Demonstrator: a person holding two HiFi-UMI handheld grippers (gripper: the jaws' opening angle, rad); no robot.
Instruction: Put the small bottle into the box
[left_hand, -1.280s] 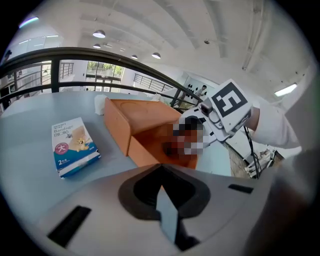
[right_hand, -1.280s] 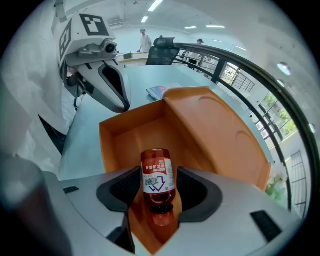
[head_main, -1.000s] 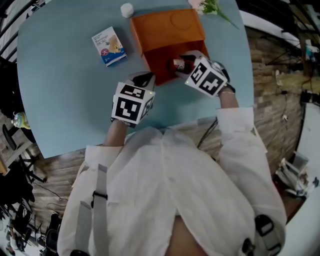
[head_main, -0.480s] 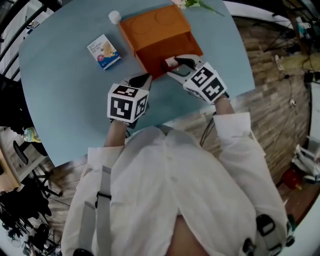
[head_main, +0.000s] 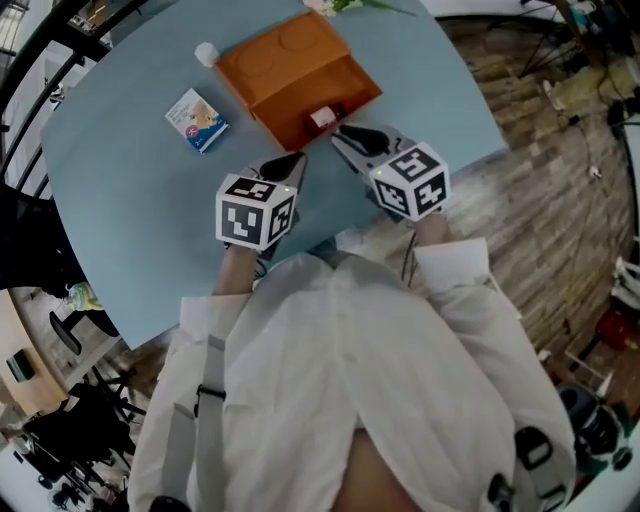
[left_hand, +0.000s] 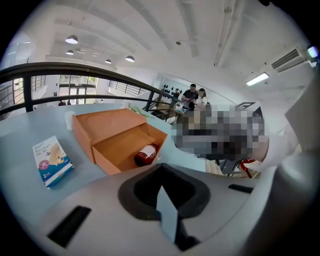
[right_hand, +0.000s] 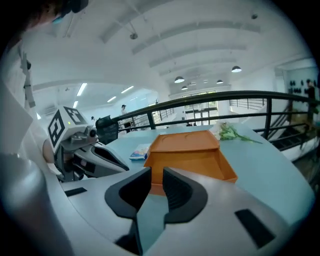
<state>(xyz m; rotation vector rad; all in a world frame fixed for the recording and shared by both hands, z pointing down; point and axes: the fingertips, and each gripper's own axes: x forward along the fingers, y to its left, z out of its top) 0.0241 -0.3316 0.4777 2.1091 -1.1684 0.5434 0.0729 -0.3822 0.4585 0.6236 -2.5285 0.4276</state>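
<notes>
Backing away cleanly is what matters now, by my reading. The small bottle (left_hand: 146, 154) lies on its side inside the open box (head_main: 275, 60), toward its right side, so the placing looks done. The right gripper (right_hand: 156, 172) hangs just on the near side of the box's opening. Its jaws have just been closing to a narrow gap, with nothing between them. The left gripper (left_hand: 161, 169) sits to its left, jaws pressed together and empty. Both should draw toward the near edge of the table (head_main: 130, 200) without brushing the box's near wall, since a nudge could roll the bottle. A blue-and-white carton (head_main: 196, 119) lies well left of the box, out of the way.
</notes>
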